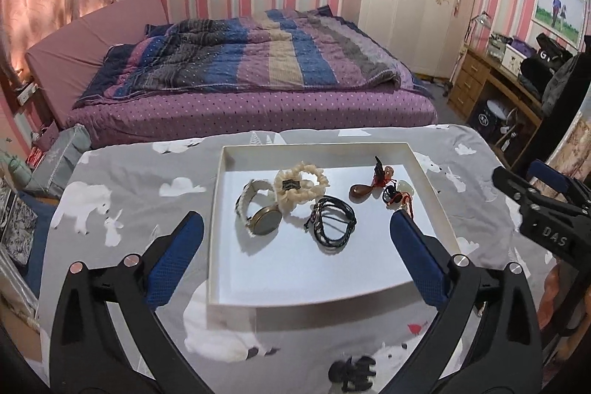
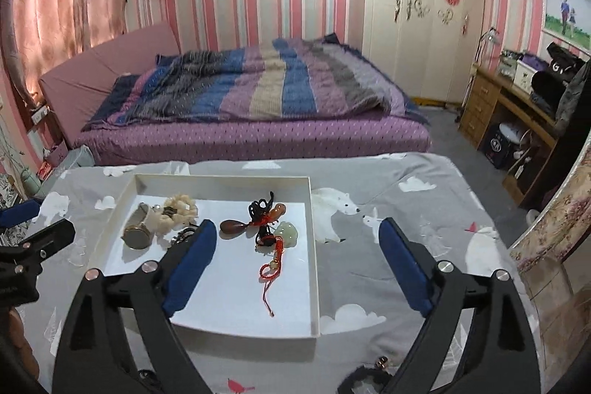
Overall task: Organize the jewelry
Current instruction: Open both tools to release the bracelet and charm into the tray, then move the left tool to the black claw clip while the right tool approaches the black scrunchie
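Two hand-held grippers hang above a bench draped in a grey polar-bear cloth [image 1: 122,172], both tilted downward toward a shallow white tray [image 1: 421,168]. The left hand-held gripper [image 1: 295,231] has its blue pads spread wide with nothing between them; the right hand-held gripper [image 2: 297,239] is likewise wide apart and empty. Inside the tray lie a watch [image 1: 258,216], a cream beaded bracelet [image 1: 303,185], a black cord bracelet [image 1: 334,222] and a brown pendant [image 1: 364,191]. The right wrist view shows a pale green charm [image 2: 287,230] on a red cord [image 2: 266,270], largely hidden in the left view by a pad. The left wrist view alone shows a dark hair claw [image 1: 351,372] on the cloth, outside the tray's near edge.
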### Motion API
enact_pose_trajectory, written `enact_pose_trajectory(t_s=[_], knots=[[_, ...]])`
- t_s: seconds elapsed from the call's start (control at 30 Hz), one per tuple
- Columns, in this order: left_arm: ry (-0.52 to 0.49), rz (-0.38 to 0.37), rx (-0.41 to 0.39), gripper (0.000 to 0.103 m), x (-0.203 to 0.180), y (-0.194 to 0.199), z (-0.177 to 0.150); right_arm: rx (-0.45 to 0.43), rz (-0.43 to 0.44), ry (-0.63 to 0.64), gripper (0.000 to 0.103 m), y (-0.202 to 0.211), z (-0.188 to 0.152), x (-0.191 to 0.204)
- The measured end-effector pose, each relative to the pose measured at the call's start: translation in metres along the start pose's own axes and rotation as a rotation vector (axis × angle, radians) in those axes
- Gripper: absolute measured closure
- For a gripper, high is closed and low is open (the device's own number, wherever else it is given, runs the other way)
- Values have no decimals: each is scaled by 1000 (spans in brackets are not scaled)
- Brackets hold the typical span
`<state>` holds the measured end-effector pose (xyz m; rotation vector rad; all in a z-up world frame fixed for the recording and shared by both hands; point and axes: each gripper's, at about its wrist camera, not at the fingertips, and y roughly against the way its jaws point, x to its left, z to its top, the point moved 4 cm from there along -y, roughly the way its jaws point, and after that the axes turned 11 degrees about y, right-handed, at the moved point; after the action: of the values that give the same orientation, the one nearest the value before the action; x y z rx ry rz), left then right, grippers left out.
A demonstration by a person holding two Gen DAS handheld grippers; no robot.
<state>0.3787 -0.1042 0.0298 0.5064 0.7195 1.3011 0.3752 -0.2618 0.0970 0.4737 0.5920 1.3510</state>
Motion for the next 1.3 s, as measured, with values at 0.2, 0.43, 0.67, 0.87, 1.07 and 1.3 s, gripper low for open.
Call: enact_pose_trajectory(t_s=[0.2,0.43,0.67,0.87,1.07,1.3], knots=[[11,1,-35,3,7,28,-19,-43,-7,20,6,37,-11,4],[2,13,-69,3,3,53,-44,-47,7,20,5,63,-36,3],[-37,36,-122,3,-9,79,-65,-46,-14,26,5,82,-57,-8],[-67,51,-175,3,-16,93,-65,-67,-18,-27,5,95,-62,-31],[-91,58,-225,3,-21,93,-75,-40,42,-36,5,89,-80,-42],[-77,27,-79,3,-13,58,-102,45,1,-1,5,69,-115,-47]])
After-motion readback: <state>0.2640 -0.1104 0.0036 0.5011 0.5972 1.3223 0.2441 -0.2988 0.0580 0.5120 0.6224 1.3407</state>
